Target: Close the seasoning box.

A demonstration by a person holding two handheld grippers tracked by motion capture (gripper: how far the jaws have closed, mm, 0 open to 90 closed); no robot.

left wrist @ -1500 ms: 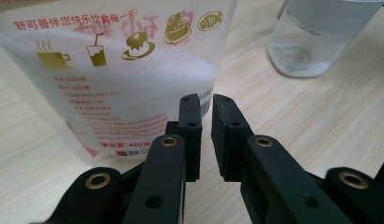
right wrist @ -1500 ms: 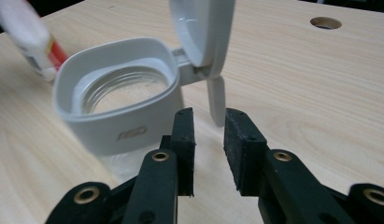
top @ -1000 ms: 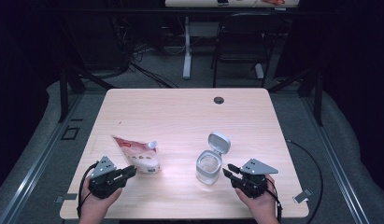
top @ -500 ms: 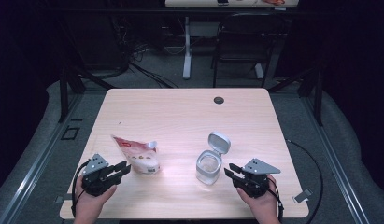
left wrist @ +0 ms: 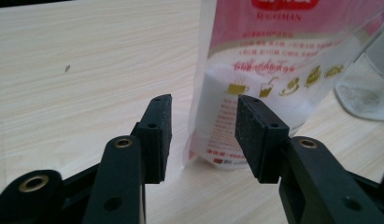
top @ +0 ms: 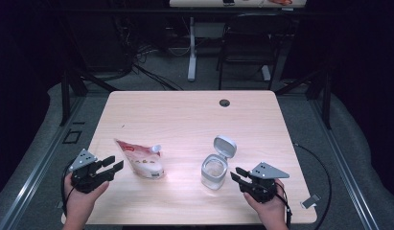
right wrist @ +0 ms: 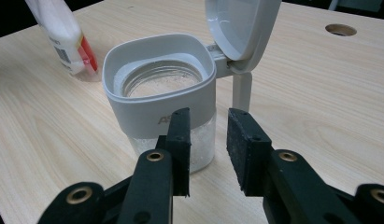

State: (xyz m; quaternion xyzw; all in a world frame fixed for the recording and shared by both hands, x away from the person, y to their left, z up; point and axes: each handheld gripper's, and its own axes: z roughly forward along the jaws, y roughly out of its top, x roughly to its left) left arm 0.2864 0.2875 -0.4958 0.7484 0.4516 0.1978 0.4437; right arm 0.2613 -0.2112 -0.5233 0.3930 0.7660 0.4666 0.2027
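Two items are in work on the bench (top: 185, 115): a pouch (top: 139, 159) at the left and a jar (top: 214, 171) with its flip lid (top: 225, 145) raised at the right.

Left gripper (top: 112, 166): the jaws have just been opening and stand released, apart from the pouch. In the left gripper view the pouch (left wrist: 273, 70) stands upright just beyond the fingers (left wrist: 158, 135), with nothing pressed between them. The white fill sits low in the pouch; its top cannot be read.

Right gripper (top: 237, 173): jaws parted, empty, just beside the jar on its right. In the right gripper view the jar (right wrist: 164, 112) stands close ahead of the fingers (right wrist: 243, 149), untouched, mouth open, some white grains inside.

Judgement: the step in hand appears to be letting go of the pouch, with sugar likely due for the jar. To do it well, draw the left gripper straight back so the fingers clear the pouch without nudging it; a light standing pouch could tip. Any re-grip should take it above the fill line. The right gripper should steady the jar by its collar, clear of the lid hinge.
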